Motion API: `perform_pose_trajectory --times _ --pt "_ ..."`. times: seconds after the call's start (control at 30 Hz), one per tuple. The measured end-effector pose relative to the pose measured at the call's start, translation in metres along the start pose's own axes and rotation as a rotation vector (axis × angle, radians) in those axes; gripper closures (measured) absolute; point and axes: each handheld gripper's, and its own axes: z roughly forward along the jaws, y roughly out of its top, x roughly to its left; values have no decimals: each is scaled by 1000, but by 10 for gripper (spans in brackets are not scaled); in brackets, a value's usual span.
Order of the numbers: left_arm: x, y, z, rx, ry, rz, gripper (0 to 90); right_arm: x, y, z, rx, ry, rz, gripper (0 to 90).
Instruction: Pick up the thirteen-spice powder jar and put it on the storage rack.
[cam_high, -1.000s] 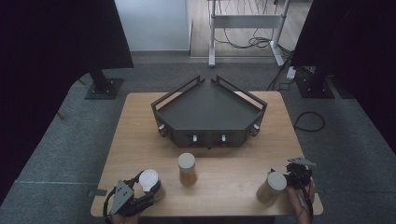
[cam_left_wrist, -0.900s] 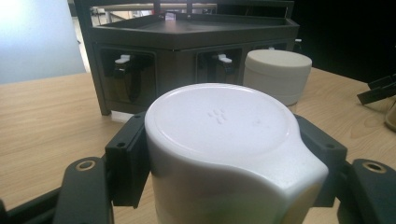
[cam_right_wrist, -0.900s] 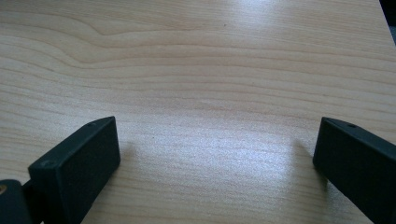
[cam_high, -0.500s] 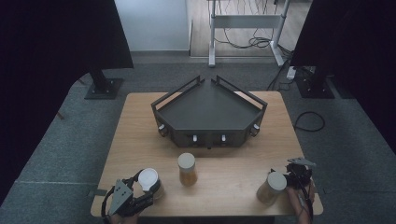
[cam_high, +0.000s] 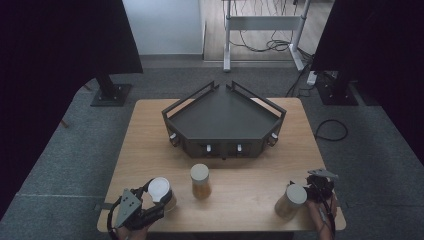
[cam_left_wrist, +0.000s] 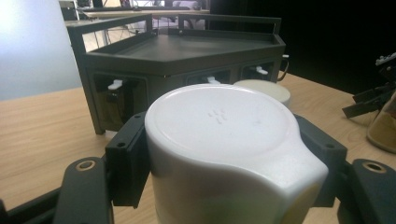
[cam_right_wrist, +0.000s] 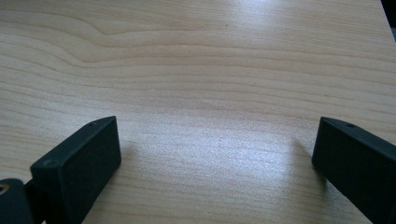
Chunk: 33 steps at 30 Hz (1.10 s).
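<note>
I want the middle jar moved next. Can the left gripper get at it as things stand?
Probably not yet. The left gripper has its jaws closed around the white-lidded jar, so it is occupied. The middle jar stands close beside it on bare table, with nothing between.

A fixed camera high above the near edge looks forward and down, taking in the whole wooden counter (cam_high: 150, 135), the dark corner tray (cam_high: 225, 117) at its middle and the grey floor beyond. The left gripper view sits low and very close behind a white-lidded jar (cam_left_wrist: 224, 126), facing the tray's front wall (cam_left_wrist: 154, 70), which the high view also shows. The right gripper view points steeply down at bare counter wood (cam_right_wrist: 210, 70) from close range, its two black jaws framing the bottom corners.
</note>
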Motion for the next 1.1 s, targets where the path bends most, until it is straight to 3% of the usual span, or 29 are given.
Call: perform_pose_trajectory --times 0.37,0.63,1.1 --pt "0 15 4 -30 10 15 308 0 0 0 -1 0 0 9" --pt "2 24 15 -19 8 24 308 0 0 0 -1 0 0 9" --pt "9 40 32 -30 23 5 308 0 0 0 -1 0 0 9"
